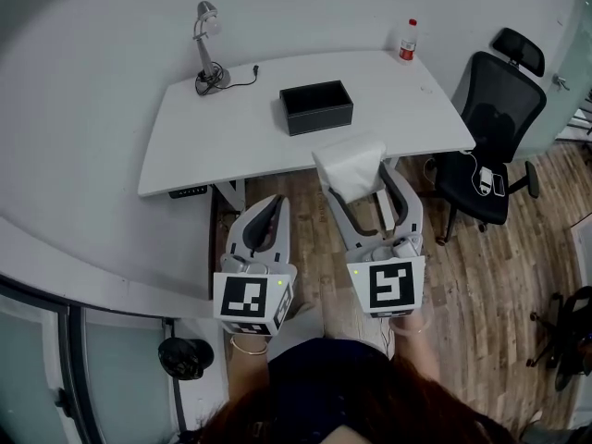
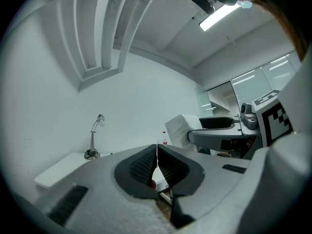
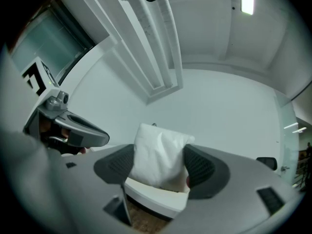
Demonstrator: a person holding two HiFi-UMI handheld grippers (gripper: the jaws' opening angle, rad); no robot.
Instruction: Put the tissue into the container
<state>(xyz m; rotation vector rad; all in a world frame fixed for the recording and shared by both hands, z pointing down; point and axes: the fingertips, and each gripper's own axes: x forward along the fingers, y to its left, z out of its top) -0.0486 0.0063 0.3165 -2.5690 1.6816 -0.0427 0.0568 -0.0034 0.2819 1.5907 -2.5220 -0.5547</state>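
A white tissue pack (image 1: 350, 166) is held in the air just in front of the table's near edge, with my right gripper (image 1: 357, 170) shut on it. In the right gripper view the tissue pack (image 3: 158, 156) fills the gap of the right gripper (image 3: 159, 167), both pads pressing its sides. The black open container (image 1: 315, 107) stands on the white table (image 1: 222, 137), beyond the pack. My left gripper (image 1: 268, 213) hangs lower left of it, shut and empty. In the left gripper view the left gripper (image 2: 156, 164) has its pads touching, with the tissue pack (image 2: 181, 129) to its right.
A desk lamp (image 1: 207, 52) with its cord stands at the table's back left corner. A red-capped bottle (image 1: 407, 41) is at the back right. A black office chair (image 1: 490, 128) stands right of the table on the wooden floor (image 1: 499, 276).
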